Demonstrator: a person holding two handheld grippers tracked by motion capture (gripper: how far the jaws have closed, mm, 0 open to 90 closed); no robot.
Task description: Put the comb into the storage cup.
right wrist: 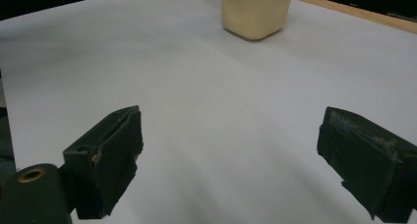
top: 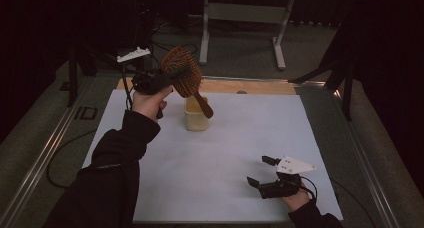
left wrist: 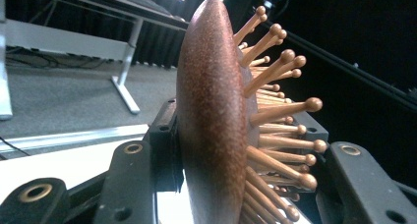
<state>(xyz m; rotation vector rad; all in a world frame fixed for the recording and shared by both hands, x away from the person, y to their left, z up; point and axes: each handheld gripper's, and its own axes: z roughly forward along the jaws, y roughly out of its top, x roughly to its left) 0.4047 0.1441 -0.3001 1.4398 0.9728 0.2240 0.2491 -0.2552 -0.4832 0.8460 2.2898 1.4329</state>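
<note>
A brown wooden hairbrush [top: 186, 78] with ball-tipped wooden pins is held up in the air by my left gripper [top: 172, 80], shut on its oval head. Its handle slants down toward a cream square container [top: 196, 116] on the white mat and hangs just above the rim. In the left gripper view the brush head [left wrist: 211, 121] stands edge-on between the jaws, pins pointing right. My right gripper [top: 260, 170] rests low near the mat's front right, open with nothing between its fingers. In the right gripper view the cream container [right wrist: 255, 10] stands far ahead.
The white mat [top: 225, 153] covers the table, with a wooden strip [top: 250, 86] along its far edge. Metal rails [top: 45, 148] run down both sides. A white table frame [top: 240, 18] stands on the floor behind. Cables trail at the left.
</note>
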